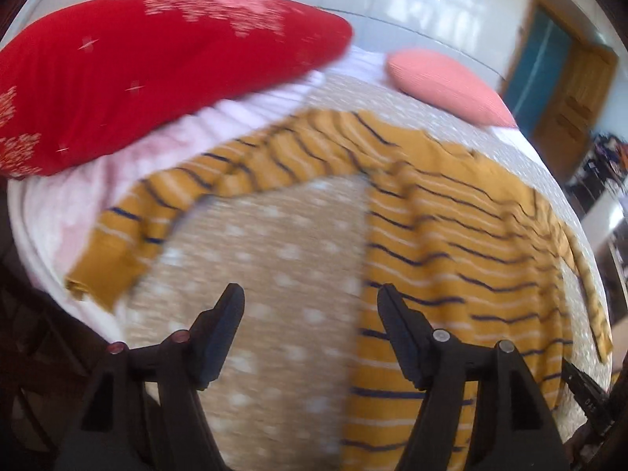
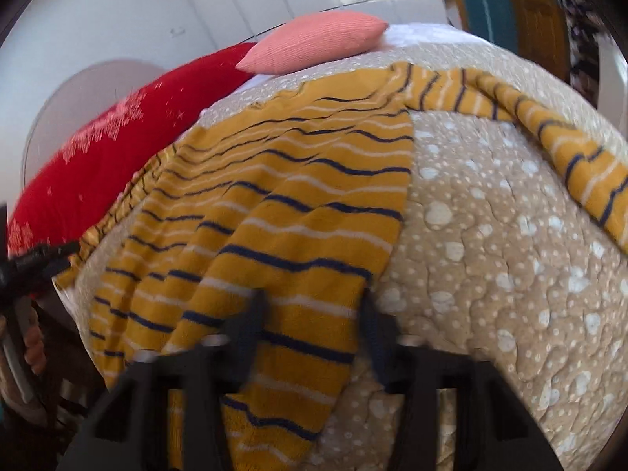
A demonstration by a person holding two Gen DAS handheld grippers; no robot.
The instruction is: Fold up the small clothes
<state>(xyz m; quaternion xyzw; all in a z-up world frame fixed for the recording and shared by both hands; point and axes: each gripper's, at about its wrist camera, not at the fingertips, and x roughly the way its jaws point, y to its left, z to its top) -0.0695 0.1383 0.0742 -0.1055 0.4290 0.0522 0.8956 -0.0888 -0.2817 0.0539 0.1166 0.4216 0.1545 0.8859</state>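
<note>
my left claw (image 1: 310,298) hangs over the bed with its fingers spread wide and nothing between them. under the gap i see only the tan dotted quilt (image 1: 267,235). the striped mustard sweater (image 1: 451,243) lies flat on that quilt, just to the right of this claw; its left side edge runs up past my right finger (image 1: 396,325), which sits over the edge of the cloth. one sleeve (image 1: 188,200) stretches away from the body to the far left and bends down, its plain cuff ending near the left edge of the bed, well left of my left finger (image 1: 219,325). a red pillow (image 1: 149,74) lies at the far left and a pink pillow (image 1: 443,82) farther off to the right. at the right rim of this view a dark bit of my other claw shows.

my right claw (image 2: 314,318) is low at the near hem of the sweater (image 2: 282,196). its fingers stand well apart, and a fold of the hem lies between them, bunched and draped toward me. the picture is blurred there, so i cannot tell whether the fingers press the cloth or merely straddle it. the right finger (image 2: 376,329) is just at the sweater's right edge, with bare quilt (image 2: 490,255) beyond. the other sleeve (image 2: 549,137) runs off to the far right.
</note>
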